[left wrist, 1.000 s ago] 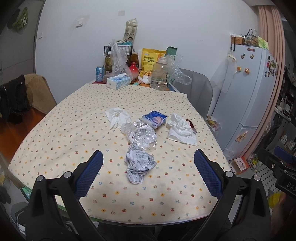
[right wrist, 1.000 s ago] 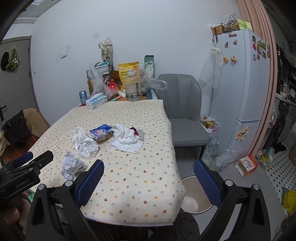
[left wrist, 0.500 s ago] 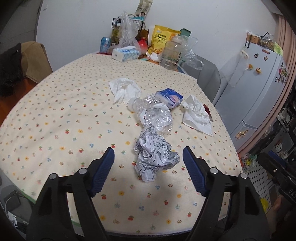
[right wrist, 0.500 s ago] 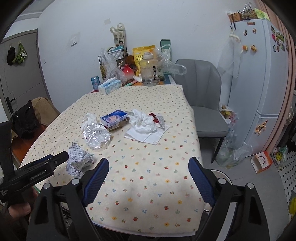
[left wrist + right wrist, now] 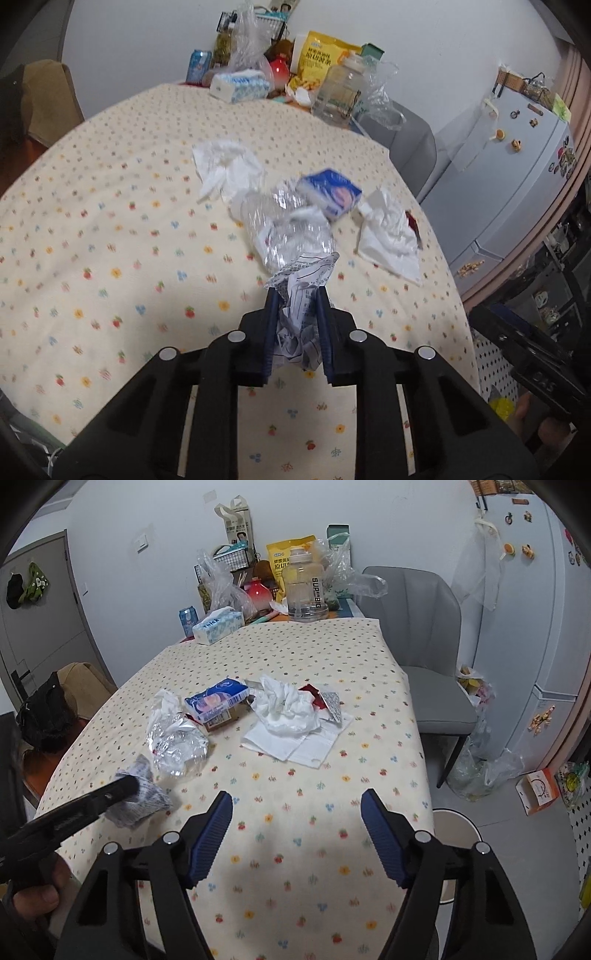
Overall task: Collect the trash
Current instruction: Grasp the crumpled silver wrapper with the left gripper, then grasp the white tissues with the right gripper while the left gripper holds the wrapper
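Left gripper (image 5: 296,295) jaws just closed, pinching crumpled printed paper (image 5: 301,291) at near bench (image 5: 110,221) edge, paper grey-white, creased, possibly a receipt, touching crushed clear bottle (image 5: 284,229), right gripper (image 5: 297,805) jaws narrowing, wide, nothing between them.

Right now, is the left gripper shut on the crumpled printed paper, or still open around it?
Shut on it. The left gripper has just been closing, and its blue pads press both sides of the crumpled printed paper.
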